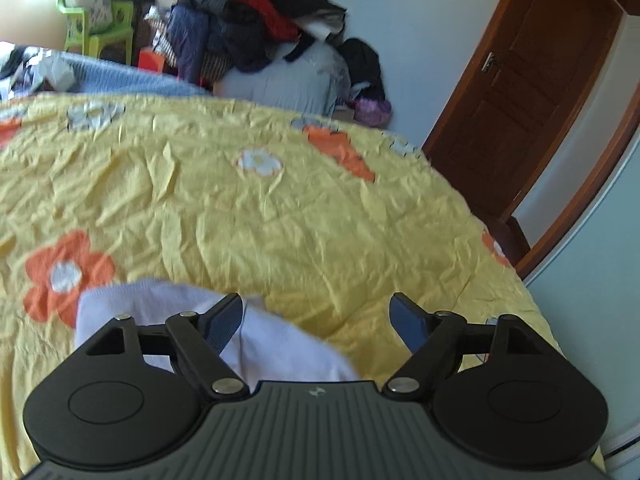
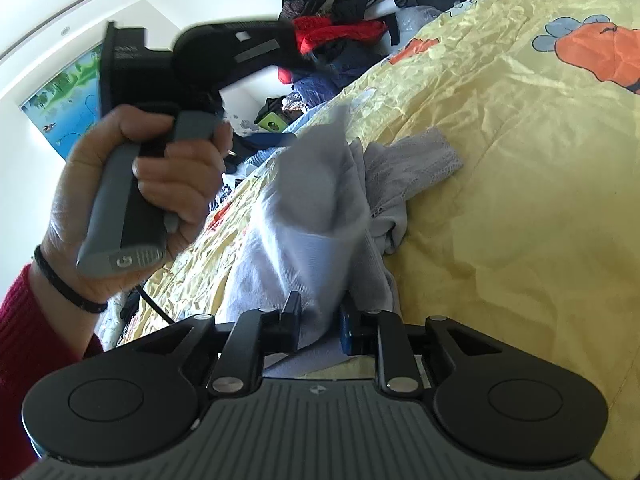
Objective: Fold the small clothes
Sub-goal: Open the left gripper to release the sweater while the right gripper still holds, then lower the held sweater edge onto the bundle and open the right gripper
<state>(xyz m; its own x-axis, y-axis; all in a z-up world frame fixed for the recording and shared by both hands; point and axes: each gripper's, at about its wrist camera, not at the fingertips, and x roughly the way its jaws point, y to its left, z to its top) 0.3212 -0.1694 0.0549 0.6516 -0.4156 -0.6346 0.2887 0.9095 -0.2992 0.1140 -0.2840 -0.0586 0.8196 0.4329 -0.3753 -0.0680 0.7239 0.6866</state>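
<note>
I am looking at a small pale lavender knit garment [image 2: 320, 216], soft and thin, lying bunched on the crumpled yellow bedspread with orange and white flowers [image 2: 520, 200]. In the right wrist view it is running from the lower centre of the frame up toward the middle, with a lacy grey edge [image 2: 428, 156] spilling out to the right of it. In the left wrist view the same cloth [image 1: 280, 344] is sitting at the lower centre, just under the fingers.

The left hand-held gripper [image 1: 316, 320] is standing wide open, its jaws well apart and pressing on nothing; the cloth is lying beneath the left finger and between the two, not pinched. The right hand-held gripper [image 2: 320, 320] is only narrowly parted, with a fold of the lavender fabric passing between its jaws. Whether the pads are biting I cannot tell for sure, though I judge the hold to be loose at best.

The person's left hand [image 2: 148, 184], in a dark red sleeve, is showing at the left of the right wrist view, wrapped round the other tool's grey handle.

I am judging this piece to be very light and limp: it is going to sag, slide on the slick bedspread and bunch. I would take it at a hem or corner, one layer deep, away from the delicate lace.
</note>
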